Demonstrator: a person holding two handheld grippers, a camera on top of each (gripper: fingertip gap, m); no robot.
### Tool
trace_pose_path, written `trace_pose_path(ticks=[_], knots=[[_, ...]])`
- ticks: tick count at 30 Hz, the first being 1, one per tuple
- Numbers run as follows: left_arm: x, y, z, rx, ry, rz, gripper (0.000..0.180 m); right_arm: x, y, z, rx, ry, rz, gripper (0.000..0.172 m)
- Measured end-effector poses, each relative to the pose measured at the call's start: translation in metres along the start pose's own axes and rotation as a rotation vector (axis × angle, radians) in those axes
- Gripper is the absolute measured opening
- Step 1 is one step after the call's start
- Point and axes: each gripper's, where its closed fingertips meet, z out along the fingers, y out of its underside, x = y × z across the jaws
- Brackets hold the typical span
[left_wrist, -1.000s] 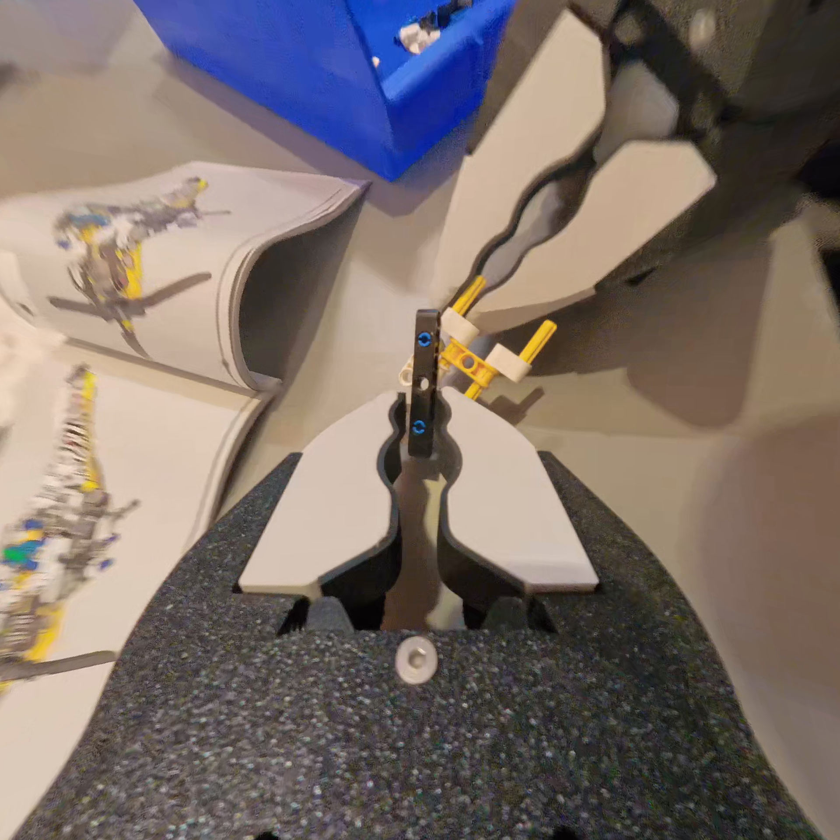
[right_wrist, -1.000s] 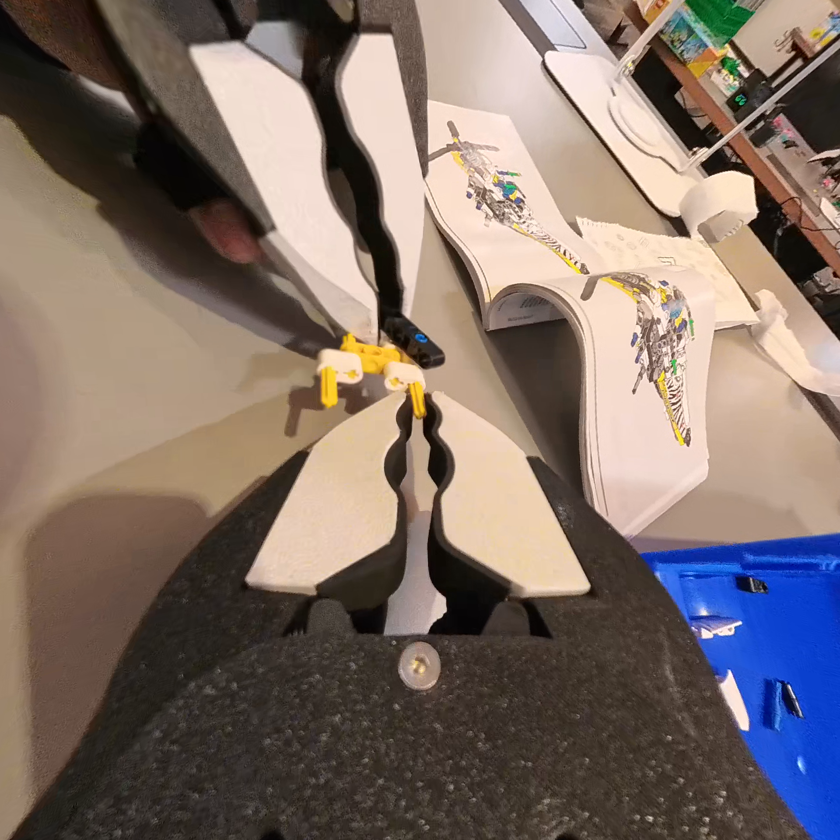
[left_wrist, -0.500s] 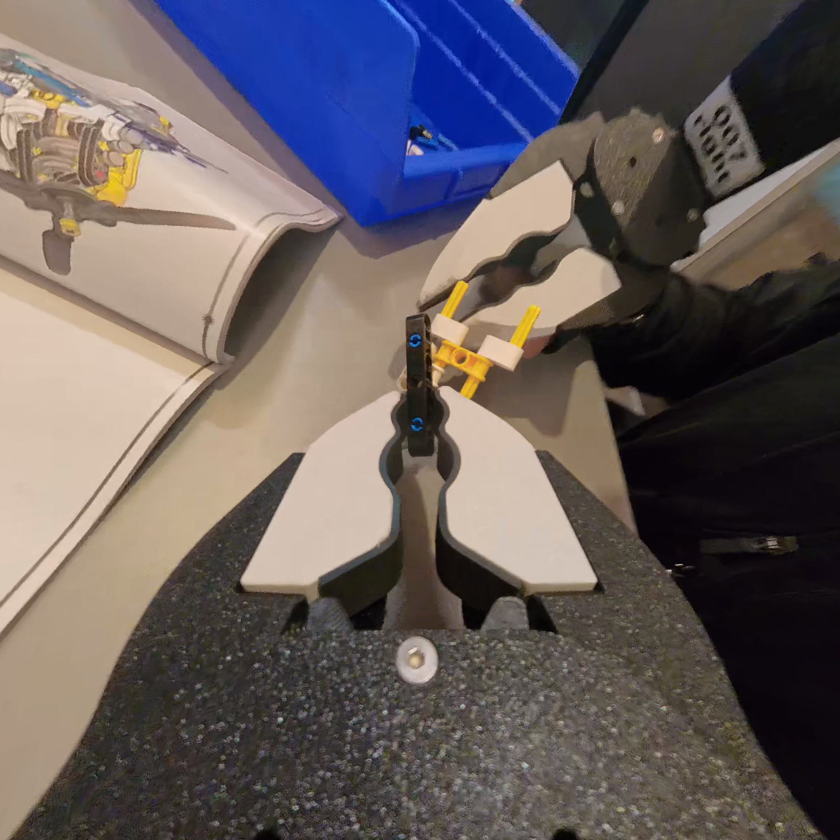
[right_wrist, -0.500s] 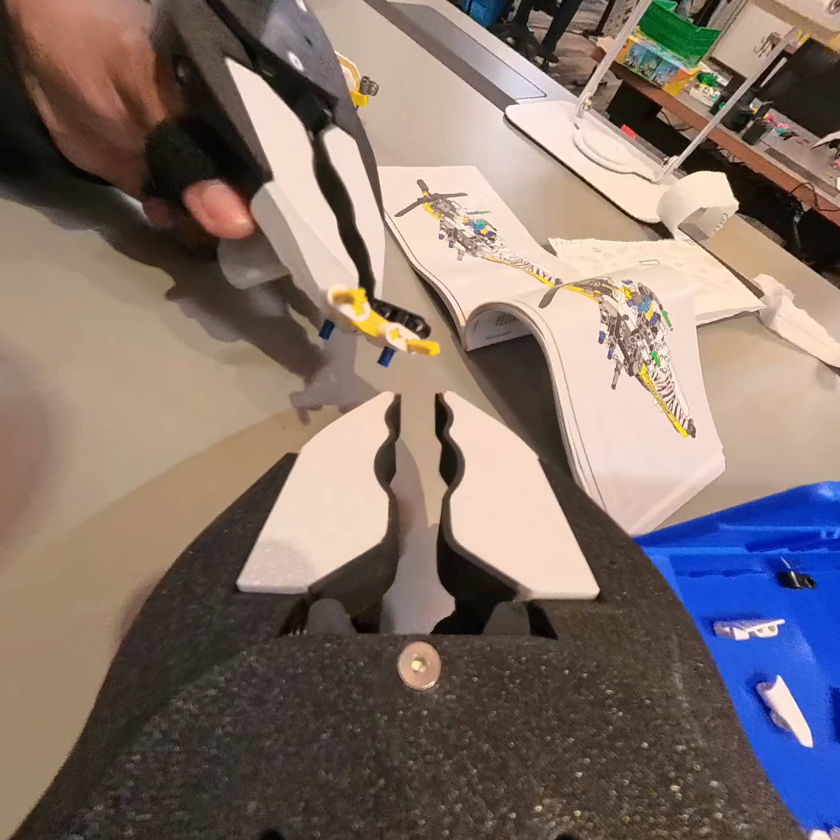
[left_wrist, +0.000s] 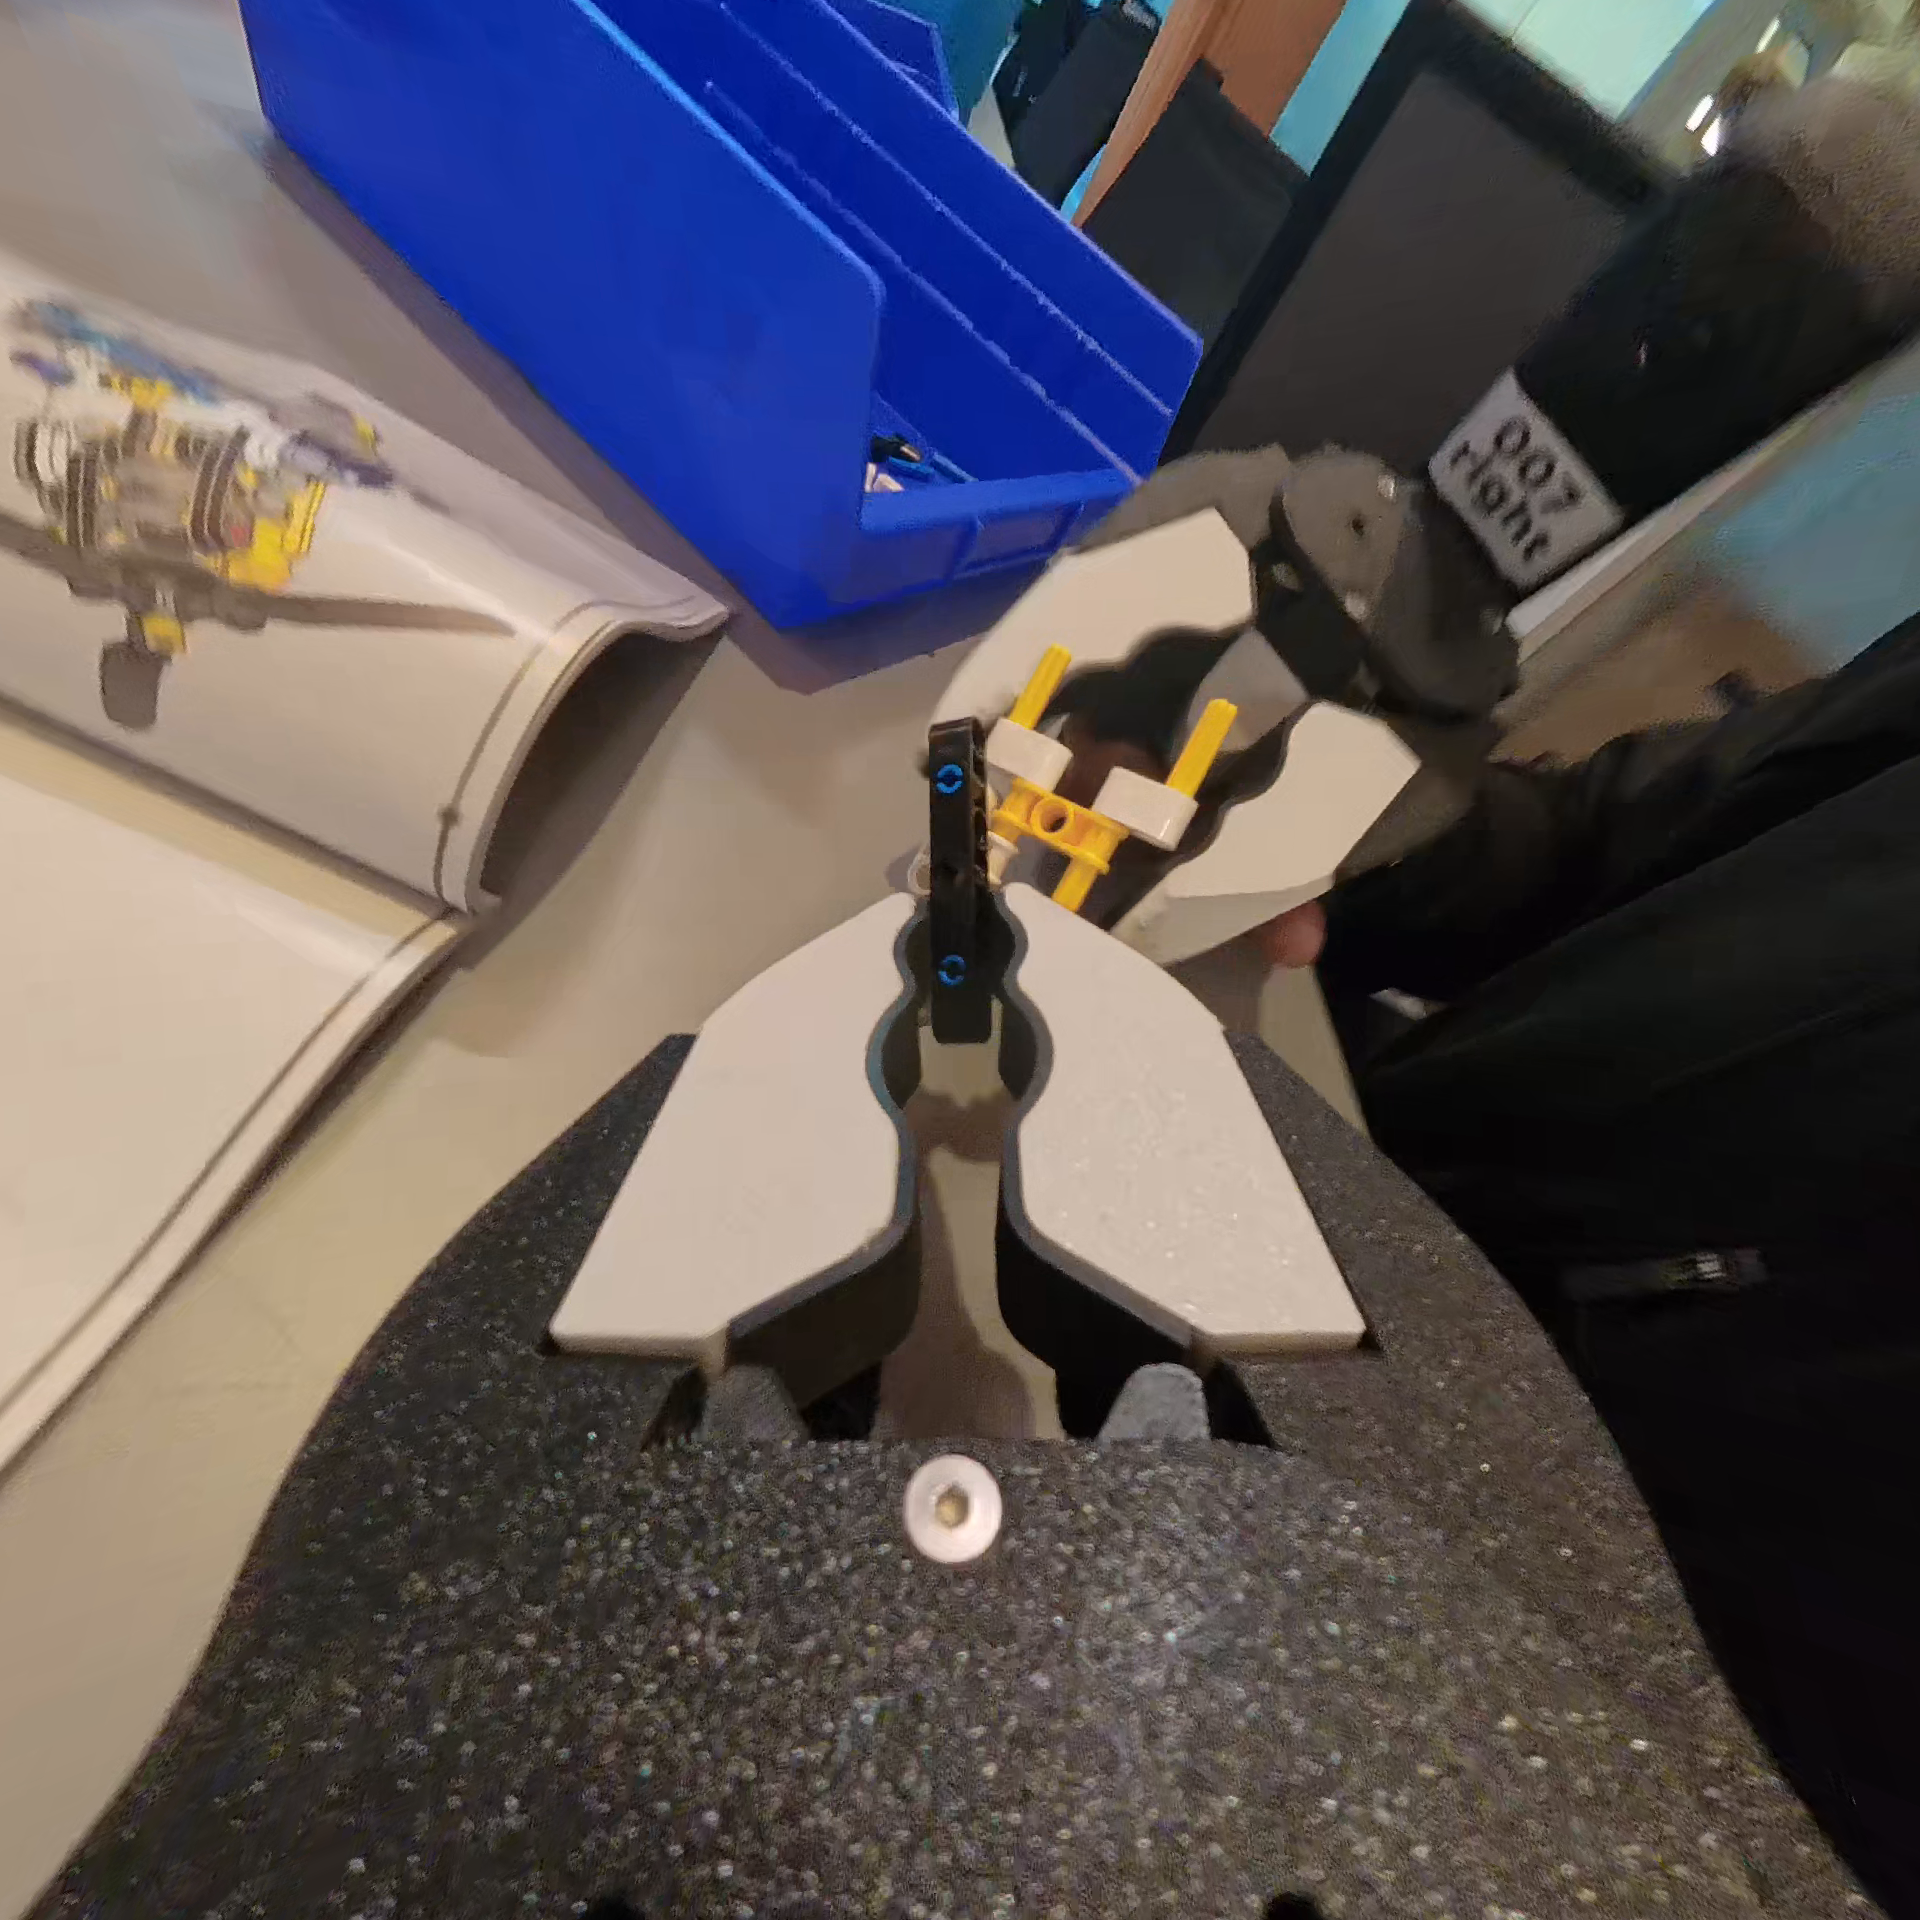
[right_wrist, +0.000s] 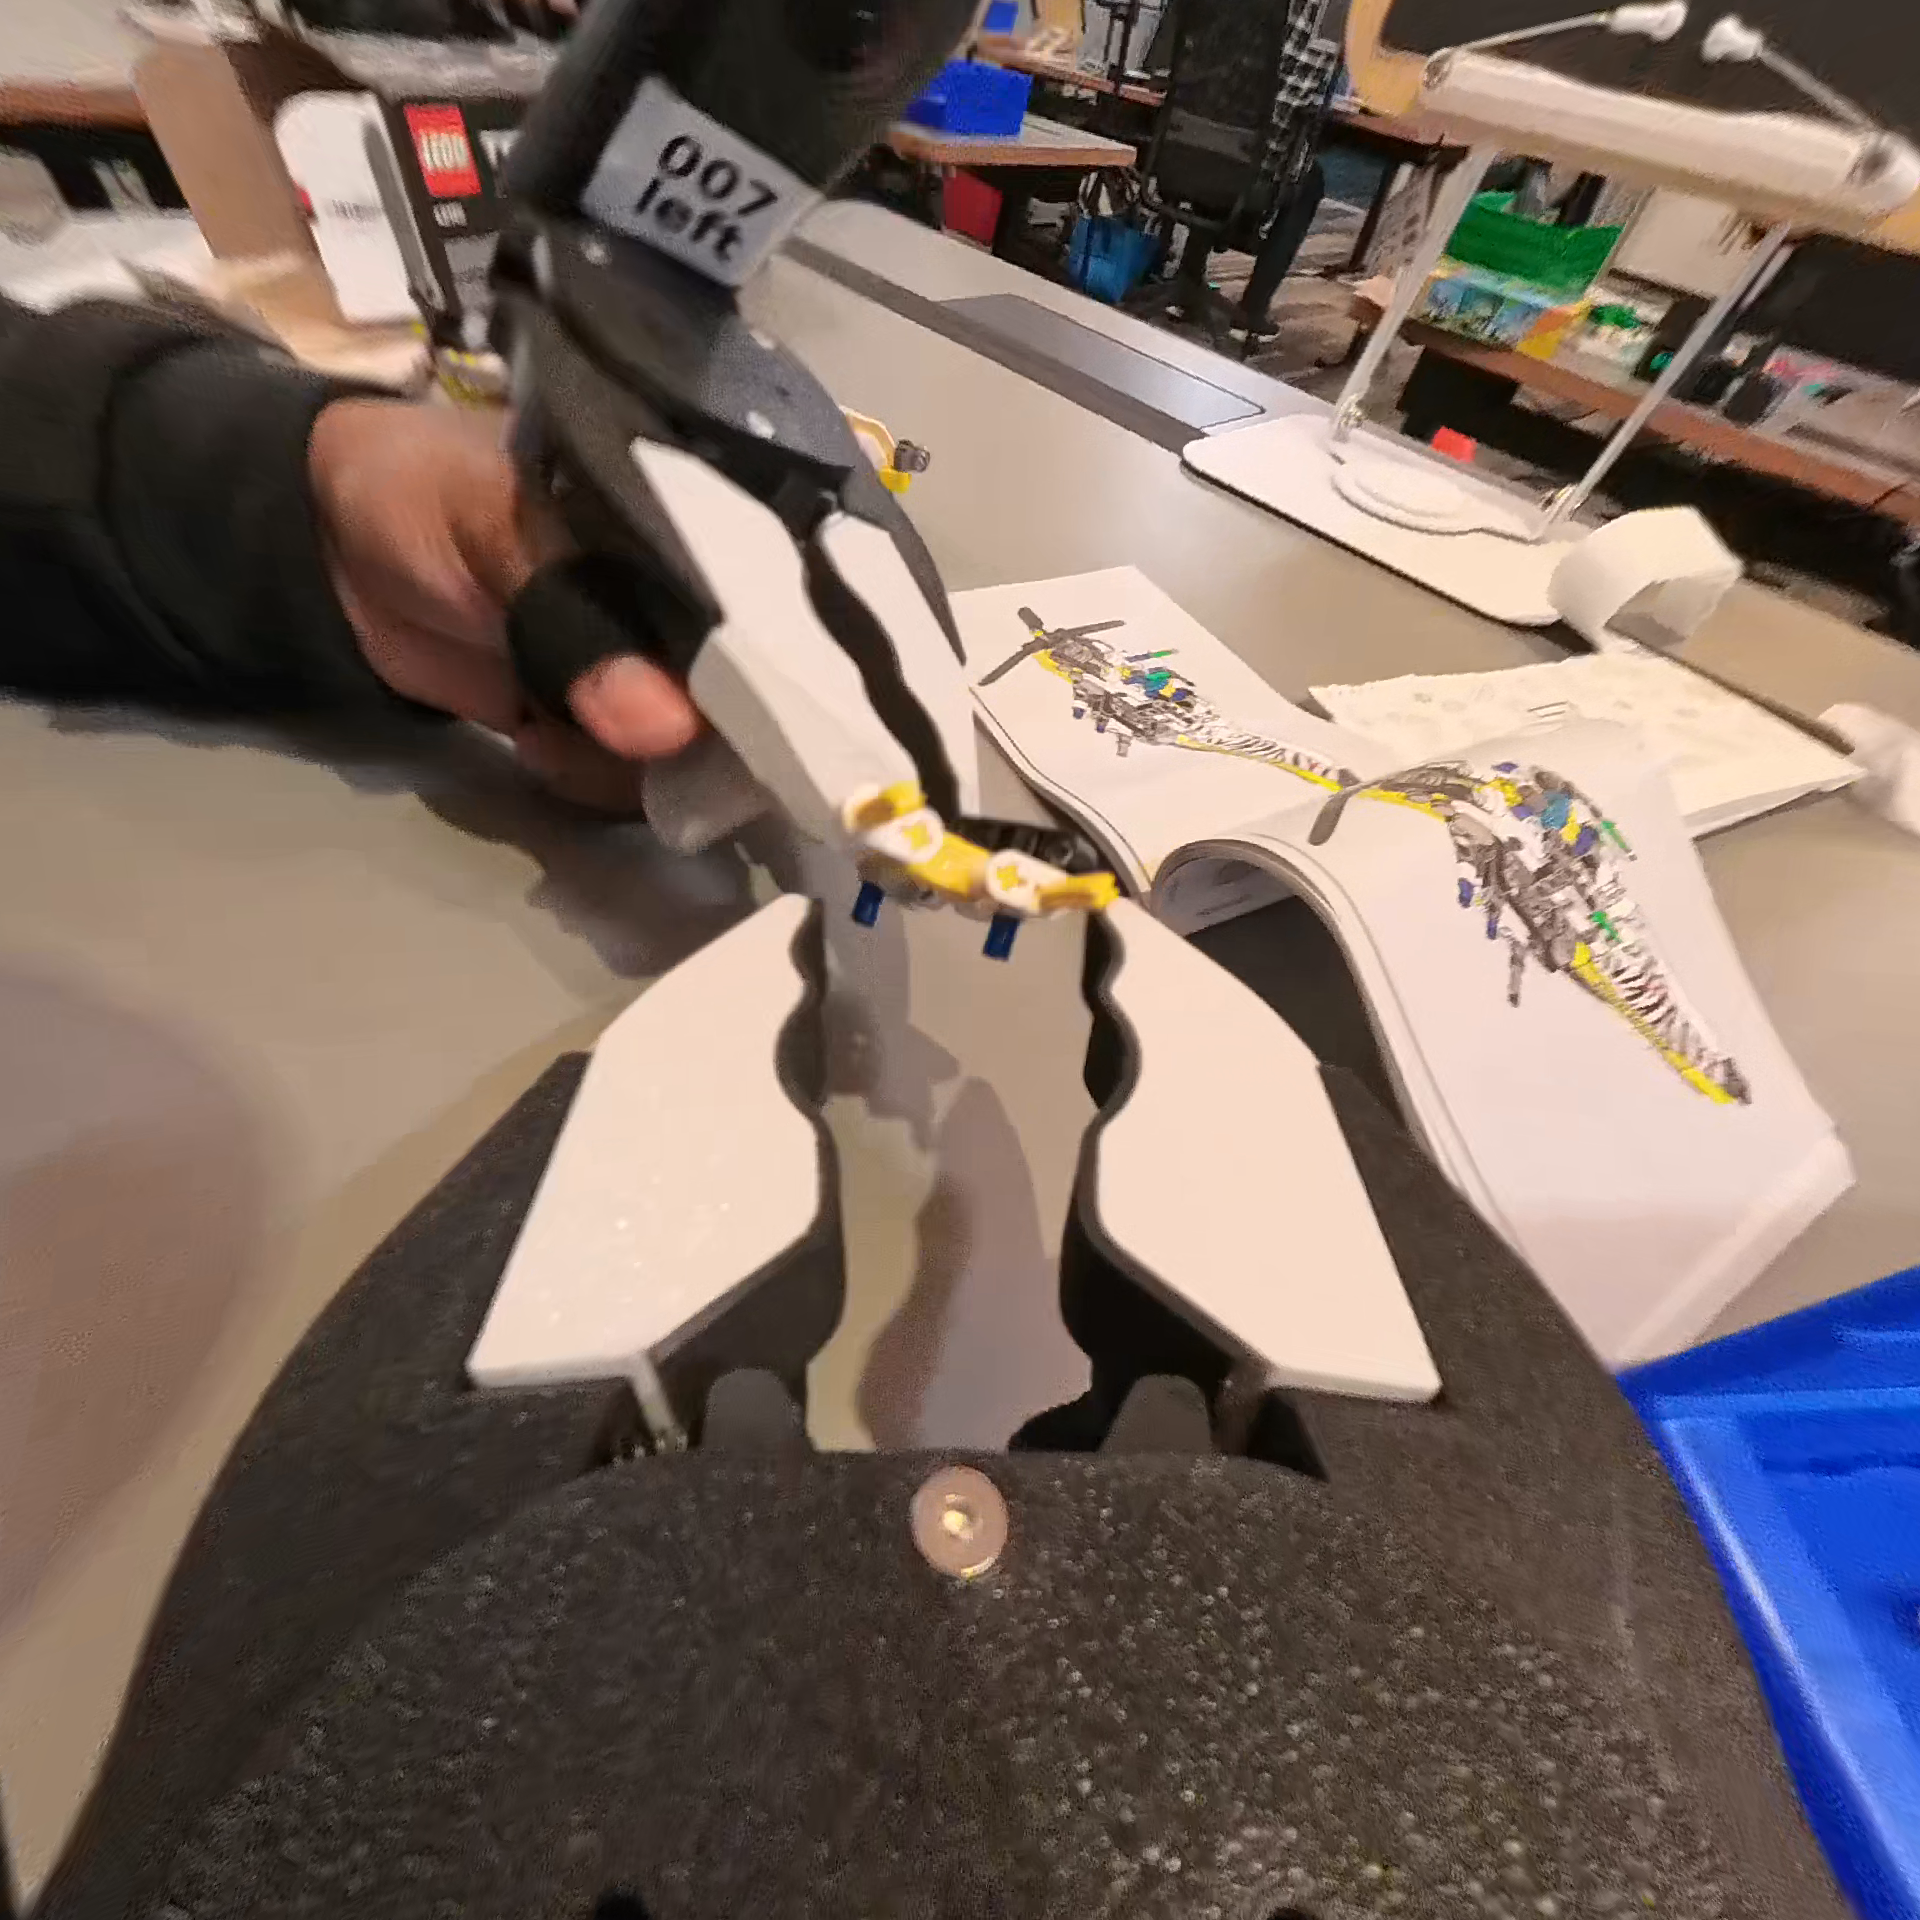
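On my left, the open instruction booklet (left_wrist: 312, 582) lies on the counter (left_wrist: 665, 831). My left gripper (left_wrist: 961, 935) is nearly closed, pads pinching the black beam (left_wrist: 958, 831) of a small brick assembly held off the counter; its yellow and white connectors (left_wrist: 1081, 810) jut rightward. It looks light, stiff and slick, with push-fit joints that could pop, so I'd grip the beam's flat faces. My right gripper (right_wrist: 951, 925) stands wide open around the connectors, holding nothing.
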Motion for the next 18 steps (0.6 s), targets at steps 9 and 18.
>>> trace_pose_path(ticks=[9,18], knots=[[0.005,-0.004,0.003,0.018,-0.164,0.345,0.012,-0.005,-0.012,-0.007,0.094,-0.121,0.161,0.047],[0.003,-0.004,-0.004,-0.048,-0.202,0.458,0.021,-0.012,-0.009,-0.006,0.065,-0.088,0.026,0.043]])
